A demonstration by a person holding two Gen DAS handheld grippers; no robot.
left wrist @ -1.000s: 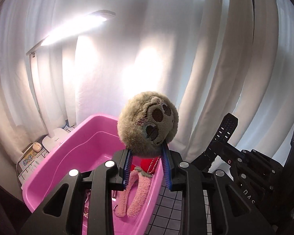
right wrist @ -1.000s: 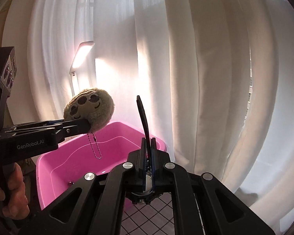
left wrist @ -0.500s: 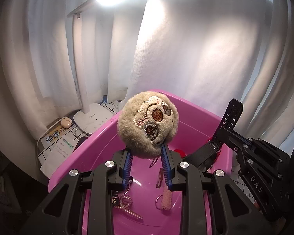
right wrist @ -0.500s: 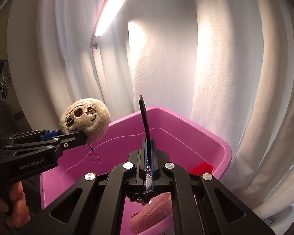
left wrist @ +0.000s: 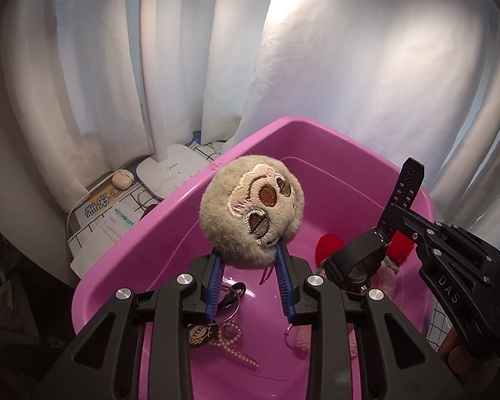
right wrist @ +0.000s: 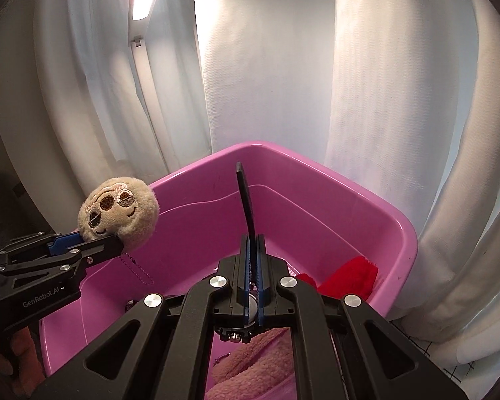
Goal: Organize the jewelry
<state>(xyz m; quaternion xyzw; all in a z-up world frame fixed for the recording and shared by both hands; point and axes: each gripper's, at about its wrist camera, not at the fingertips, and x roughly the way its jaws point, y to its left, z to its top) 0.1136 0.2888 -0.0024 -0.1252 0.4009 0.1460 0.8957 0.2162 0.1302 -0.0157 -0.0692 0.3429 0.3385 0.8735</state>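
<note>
My left gripper (left wrist: 250,260) is shut on a beige plush sloth-face keychain (left wrist: 252,216) and holds it above the pink plastic bin (left wrist: 143,243); its bead chain hangs below. The plush also shows in the right wrist view (right wrist: 118,218). My right gripper (right wrist: 252,243) is shut on a black watch, whose strap (right wrist: 246,200) sticks up between the jaws, over the bin (right wrist: 376,200). In the left wrist view the watch (left wrist: 376,243) is at the right over the bin. On the bin floor lie a pearl hair clip (left wrist: 231,340), a key ring with a round tag (left wrist: 201,333) and a pink-and-red plush (left wrist: 330,243).
A white desk lamp (left wrist: 170,173) stands behind the bin at the left, with an earbud case (left wrist: 123,177) and papers (left wrist: 103,223) beside it. White curtains (left wrist: 350,66) hang close behind the bin. A checked cloth (right wrist: 450,363) covers the table.
Both grippers have moved forward and lower over the pink bin, still holding the plush keychain and the watch. More of the bin's floor and its contents now shows.
</note>
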